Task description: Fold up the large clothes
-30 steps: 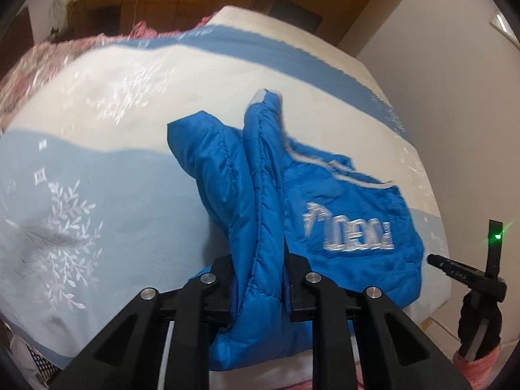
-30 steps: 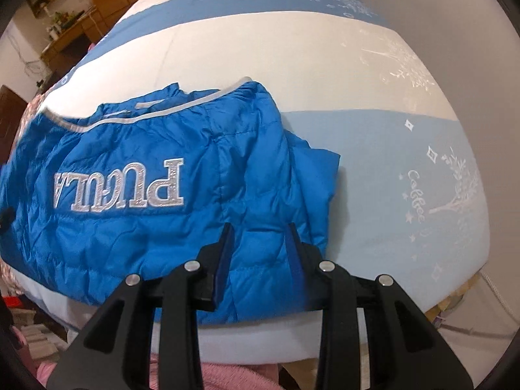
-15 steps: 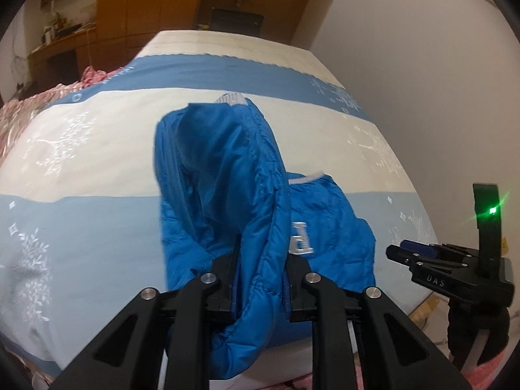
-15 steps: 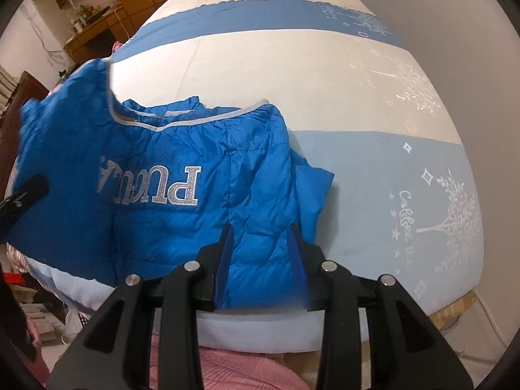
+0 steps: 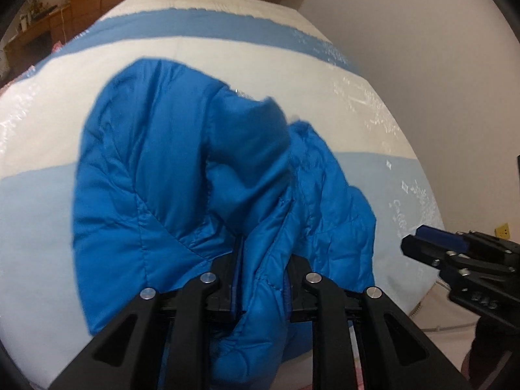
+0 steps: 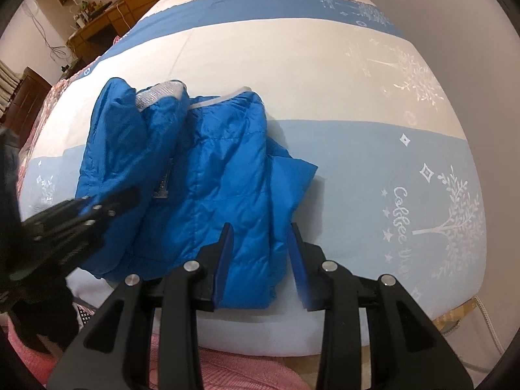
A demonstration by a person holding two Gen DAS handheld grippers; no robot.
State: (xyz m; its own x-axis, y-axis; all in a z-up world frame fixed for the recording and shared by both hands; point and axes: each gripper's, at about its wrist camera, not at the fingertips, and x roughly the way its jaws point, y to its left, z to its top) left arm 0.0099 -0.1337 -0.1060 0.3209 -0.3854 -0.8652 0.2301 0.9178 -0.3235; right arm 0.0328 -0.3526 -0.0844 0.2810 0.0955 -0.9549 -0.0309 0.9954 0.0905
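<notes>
A blue quilted jacket (image 5: pixel 146 178) lies near the front edge of the bed (image 5: pixel 227 55). My left gripper (image 5: pixel 265 260) is shut on a fold of its fabric and holds that side lifted and draped over the rest. In the right wrist view the doubled jacket (image 6: pixel 227 178) shows its silver collar lining (image 6: pixel 159 92), with the left gripper (image 6: pixel 107 201) at its left side. My right gripper (image 6: pixel 260 230) stands open above the jacket's front hem, its pads not pressing the cloth. Seen from the left wrist view, the right gripper (image 5: pixel 422 240) is off the jacket's right edge.
The bedspread (image 6: pixel 325 65) has blue, cream and pale blue bands with white tree prints. A pale wall (image 5: pixel 422 65) runs along the bed's right side. Wooden furniture (image 6: pixel 97 9) stands beyond the far left corner. Pink knit fabric (image 6: pixel 227 370) shows below the bed's front edge.
My left gripper has carried the jacket's left side across to the right, folding it over the silver lettering, which is now hidden. The right gripper has stayed by the front hem.
</notes>
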